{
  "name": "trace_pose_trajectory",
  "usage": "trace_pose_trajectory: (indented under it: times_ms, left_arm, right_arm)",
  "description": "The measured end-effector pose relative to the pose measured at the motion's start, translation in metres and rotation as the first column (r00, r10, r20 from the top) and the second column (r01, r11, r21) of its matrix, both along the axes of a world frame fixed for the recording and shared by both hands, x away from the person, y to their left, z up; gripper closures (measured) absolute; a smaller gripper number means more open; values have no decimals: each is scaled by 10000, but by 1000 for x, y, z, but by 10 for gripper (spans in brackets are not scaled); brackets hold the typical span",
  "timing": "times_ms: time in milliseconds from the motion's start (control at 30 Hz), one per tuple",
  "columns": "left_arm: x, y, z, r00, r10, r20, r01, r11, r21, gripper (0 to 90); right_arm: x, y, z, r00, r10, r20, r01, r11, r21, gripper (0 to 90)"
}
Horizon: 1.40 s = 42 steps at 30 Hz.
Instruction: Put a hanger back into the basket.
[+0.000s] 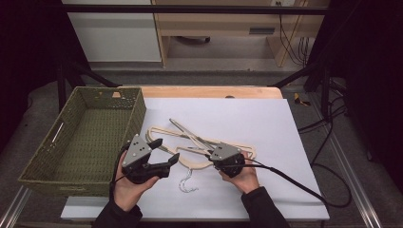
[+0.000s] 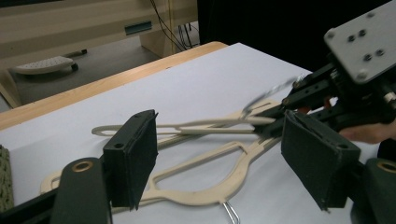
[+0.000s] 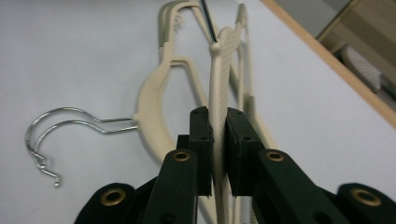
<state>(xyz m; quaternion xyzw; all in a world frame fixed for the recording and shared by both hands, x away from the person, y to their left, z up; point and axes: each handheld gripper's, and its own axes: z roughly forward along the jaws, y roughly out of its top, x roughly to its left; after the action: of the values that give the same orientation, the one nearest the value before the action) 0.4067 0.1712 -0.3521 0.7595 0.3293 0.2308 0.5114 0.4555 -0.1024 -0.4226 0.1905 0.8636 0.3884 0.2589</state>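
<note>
Left gripper (image 1: 161,156): jaws wide apart, gripping nothing, raised just above cream hangers (image 1: 190,164). Right gripper (image 3: 218,140): clenched on upper hanger's ribbed bar (image 3: 218,84). Two hangers, stacked and crossed between grippers; two wire hooks (image 3: 51,135) lying left of right gripper. One woven basket (image 1: 81,142) beside left gripper.

Left gripper (image 1: 161,156) jaws apart; right gripper (image 3: 218,140) jaws clamped.

matt cream plastic hangers (image 3: 219,84), shiny metal hooks (image 3: 60,128).
</note>
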Motion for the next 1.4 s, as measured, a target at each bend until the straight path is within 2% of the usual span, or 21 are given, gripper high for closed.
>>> trace_pose_trajectory:
  times_ms: [200, 300, 367, 433, 633, 767, 867, 1000, 1067, 1200, 1400]
  left_arm:
    - [8, 3, -10, 9998, -51, -171, 55, 9997, 247, 230]
    - [8, 1, -12, 9999, -143, -88, 146, 9991, 390, 175]
    - [8, -1, -13, 9999, -133, -67, 137, 9980, 615, 161]
    - [9, -1, -13, 9995, -293, -116, 300, 9975, 640, 151]
    - [8, -4, -14, 9969, -769, -153, 779, 9938, 795, 125]
    - [6, -7, -14, 9938, -1086, -229, 1104, 9888, 1003, 128]
    - [6, -12, -16, 9908, -1305, -369, 1340, 9839, 1183, 158]
    - [5, -19, -20, 9823, -1793, -539, 1852, 9726, 1408, 205]
    - [5, -23, -23, 9751, -2126, -625, 2202, 9616, 1638, 230]
    - [6, -32, -30, 9656, -2437, -909, 2576, 9444, 2042, 309]
    - [7, -36, -35, 9517, -2826, -1198, 3038, 9227, 2373, 487]
  right_arm:
    - [3, -22, 12, 9981, -521, 326, 504, 9975, 490, 865]
    - [1, -32, 19, 9990, -440, 67, 433, 9955, 838, 866]
    - [0, -35, 23, 9993, -347, 131, 334, 9954, 894, 866]
    - [-3, -37, 27, 9997, -262, 33, 258, 9949, 974, 866]
    - [-14, -40, 37, 9967, 560, -586, -450, 9836, 1747, 866]
    - [-23, -36, 40, 9880, 1212, -954, -998, 9739, 2037, 866]
    - [-29, -30, 41, 9797, 1708, -1050, -1473, 9684, 2014, 866]
    - [-34, -23, 40, 9660, 2236, -1299, -1950, 9598, 2021, 866]
    - [-35, -20, 39, 9601, 2431, -1386, -2141, 9571, 1953, 866]
    - [-37, -15, 38, 9511, 2673, -1549, -2372, 9531, 1882, 866]
    - [-39, -12, 36, 9365, 3038, -1753, -2700, 9434, 1926, 866]
